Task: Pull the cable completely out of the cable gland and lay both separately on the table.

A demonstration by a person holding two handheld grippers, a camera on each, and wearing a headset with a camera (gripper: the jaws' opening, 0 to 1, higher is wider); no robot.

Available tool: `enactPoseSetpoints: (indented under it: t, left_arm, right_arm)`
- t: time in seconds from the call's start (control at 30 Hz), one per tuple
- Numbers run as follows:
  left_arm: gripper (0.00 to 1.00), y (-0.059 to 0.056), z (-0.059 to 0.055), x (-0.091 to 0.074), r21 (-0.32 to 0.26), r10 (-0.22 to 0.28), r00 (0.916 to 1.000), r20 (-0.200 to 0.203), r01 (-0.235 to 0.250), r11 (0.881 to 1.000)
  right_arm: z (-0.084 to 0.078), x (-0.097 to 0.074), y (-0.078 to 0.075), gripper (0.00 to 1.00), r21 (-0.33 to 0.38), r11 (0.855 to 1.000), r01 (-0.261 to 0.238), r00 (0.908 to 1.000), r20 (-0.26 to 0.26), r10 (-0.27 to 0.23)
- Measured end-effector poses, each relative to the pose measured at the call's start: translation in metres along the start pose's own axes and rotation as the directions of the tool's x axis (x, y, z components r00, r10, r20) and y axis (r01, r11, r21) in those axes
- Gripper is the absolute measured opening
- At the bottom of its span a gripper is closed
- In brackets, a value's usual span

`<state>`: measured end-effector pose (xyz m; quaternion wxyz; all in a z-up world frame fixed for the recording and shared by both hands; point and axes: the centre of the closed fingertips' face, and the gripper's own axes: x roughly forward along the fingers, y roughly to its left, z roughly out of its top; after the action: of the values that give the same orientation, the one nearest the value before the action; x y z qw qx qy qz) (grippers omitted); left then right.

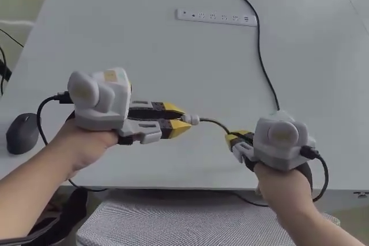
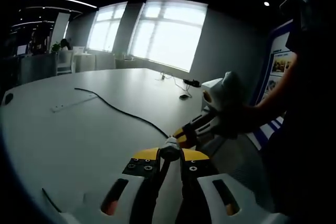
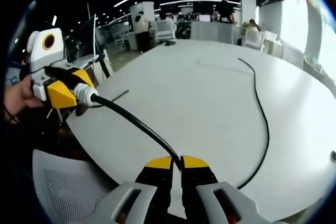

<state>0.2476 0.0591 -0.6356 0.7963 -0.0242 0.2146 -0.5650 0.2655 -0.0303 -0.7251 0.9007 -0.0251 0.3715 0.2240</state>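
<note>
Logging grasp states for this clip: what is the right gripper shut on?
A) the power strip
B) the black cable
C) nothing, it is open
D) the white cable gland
B: in the right gripper view, the right gripper has its jaws closed on the black cable, which runs on into the cable gland held in the left gripper.

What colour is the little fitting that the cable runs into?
The cable gland is white; the right gripper view shows it best.
</note>
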Motion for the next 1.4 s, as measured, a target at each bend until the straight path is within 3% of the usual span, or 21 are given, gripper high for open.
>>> enactPoseSetpoints:
  t: [0.5,0.83,1.13,1.2,1.27,1.37,1.4]
  left_arm:
    - [0.15,0.002,0.001,-0.001,0.002,0.005,1.0,-0.009,-0.005,1.0]
    - [0.15,0.006,0.002,-0.004,-0.002,0.023,0.9997,-0.008,-0.023,1.0]
    - [0.15,0.005,0.005,-0.005,0.0,0.026,0.9997,-0.003,-0.026,1.0]
    - [0.15,0.005,0.005,-0.005,-0.002,0.027,0.9996,-0.001,-0.027,1.0]
    - [0.15,0.003,0.004,-0.004,-0.001,0.024,0.9997,-0.006,-0.024,1.0]
    - [0.15,0.002,0.004,-0.004,-0.001,0.025,0.9997,-0.008,-0.025,1.0]
    - [0.15,0.002,0.004,-0.004,-0.002,0.025,0.9996,-0.008,-0.025,1.0]
  right_arm:
    - [-0.003,-0.006,0.002,0.01,-0.012,1.0,0.0,0.9998,0.021,0.0]
    - [-0.002,-0.011,0.007,0.02,-0.087,0.996,-0.004,0.9998,0.017,0.006]
    - [0.014,-0.025,0.015,0.08,-0.14,0.99,-0.011,0.9986,0.05,0.018]
    - [0.023,-0.027,0.019,0.1,-0.204,0.979,-0.016,0.9973,0.066,0.03]
    - [0.039,-0.034,0.034,0.12,-0.341,0.939,-0.035,0.995,0.077,0.065]
    - [0.045,-0.034,0.047,0.11,-0.437,0.898,-0.052,0.9939,0.066,0.089]
    - [0.049,-0.035,0.052,0.1,-0.483,0.875,-0.046,0.9934,0.07,0.091]
